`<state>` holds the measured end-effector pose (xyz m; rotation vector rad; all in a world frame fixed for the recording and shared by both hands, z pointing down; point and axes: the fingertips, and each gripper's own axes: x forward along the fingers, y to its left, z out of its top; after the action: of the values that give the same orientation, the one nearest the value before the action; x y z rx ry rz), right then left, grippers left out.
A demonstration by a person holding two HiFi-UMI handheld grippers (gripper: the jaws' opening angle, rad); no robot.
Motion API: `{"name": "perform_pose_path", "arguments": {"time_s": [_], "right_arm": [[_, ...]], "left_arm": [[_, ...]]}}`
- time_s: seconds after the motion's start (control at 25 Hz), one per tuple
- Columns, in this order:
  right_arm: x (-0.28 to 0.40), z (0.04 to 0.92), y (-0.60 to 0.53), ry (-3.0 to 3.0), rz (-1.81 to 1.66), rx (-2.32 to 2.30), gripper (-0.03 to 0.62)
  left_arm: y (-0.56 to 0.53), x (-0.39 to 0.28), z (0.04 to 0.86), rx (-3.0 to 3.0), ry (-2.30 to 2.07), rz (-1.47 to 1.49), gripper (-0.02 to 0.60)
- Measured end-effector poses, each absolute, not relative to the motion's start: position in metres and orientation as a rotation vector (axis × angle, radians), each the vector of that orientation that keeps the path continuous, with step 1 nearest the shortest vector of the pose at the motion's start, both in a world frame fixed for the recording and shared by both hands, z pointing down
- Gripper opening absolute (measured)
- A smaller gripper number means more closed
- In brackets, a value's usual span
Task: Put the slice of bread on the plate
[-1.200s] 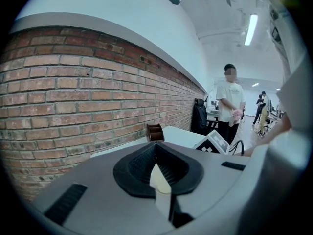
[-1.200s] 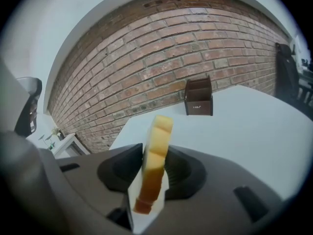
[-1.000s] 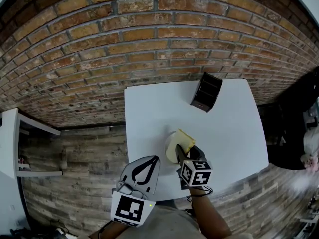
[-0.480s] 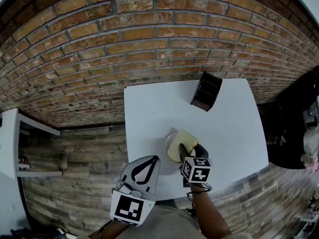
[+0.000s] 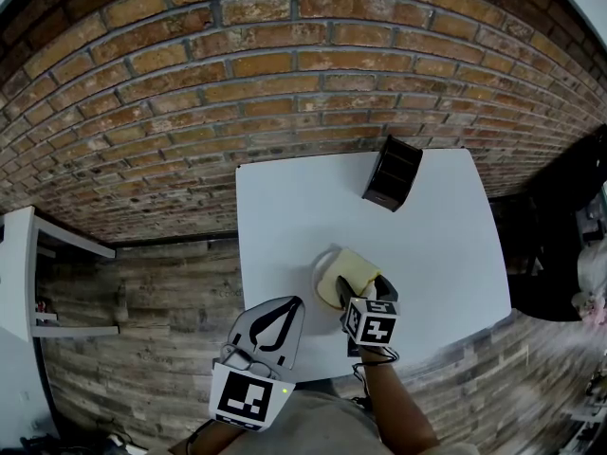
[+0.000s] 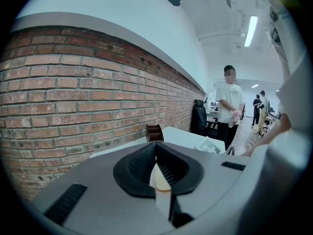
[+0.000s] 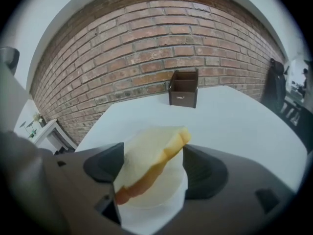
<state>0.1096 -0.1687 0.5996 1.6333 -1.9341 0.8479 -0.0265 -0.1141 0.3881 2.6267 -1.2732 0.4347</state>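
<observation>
A pale slice of bread (image 5: 353,271) with a tan crust lies tilted on the small white plate (image 5: 317,275) near the white table's front edge. My right gripper (image 5: 361,288) stands over the plate. Its jaws have just been opening, with the slice between them. In the right gripper view the bread (image 7: 151,155) leans toward the left jaw, a gap shows at the right jaw, and the plate (image 7: 164,202) sits beneath. My left gripper (image 5: 293,303) hangs shut and empty off the table's front edge; its tips (image 6: 156,146) meet.
A dark brown open box (image 5: 393,173) stands at the table's (image 5: 285,207) far edge by the brick wall. A white shelf (image 5: 19,273) is at the left over the wooden floor. People (image 6: 229,106) stand in the room beyond the table.
The right gripper's jaws have spread wider and sunk a little. The bread has dropped from its raised tilt down onto the plate. The left gripper has not moved.
</observation>
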Motion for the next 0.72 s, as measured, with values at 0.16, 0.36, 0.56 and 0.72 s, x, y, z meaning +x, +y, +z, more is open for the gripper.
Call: {"name": "perform_pose_path", "arguments": {"time_s": [0.16,0.36,0.56,0.72], "right_arm": [[0.112,0.602,-0.168,-1.907,0.823,1.637,0.376],[0.111,0.604,-0.165,-1.888,0.819,1.619,0.431],[0.112,0.595,-0.166,-1.905,0.777,1.661,0.431],[0.114,0.583,-0.169,-1.938,0.755,1.688,0.428]], "left_arm": [[-0.113,-0.028,0.388,2.625,-1.274,0.433,0.009],[-0.112,-0.027,0.387,2.627,-1.269,0.435,0.009],[-0.112,-0.028,0.385,2.633,-1.27,0.426,0.009],[-0.11,-0.025,0.385,2.641,-1.266,0.421,0.009]]}}
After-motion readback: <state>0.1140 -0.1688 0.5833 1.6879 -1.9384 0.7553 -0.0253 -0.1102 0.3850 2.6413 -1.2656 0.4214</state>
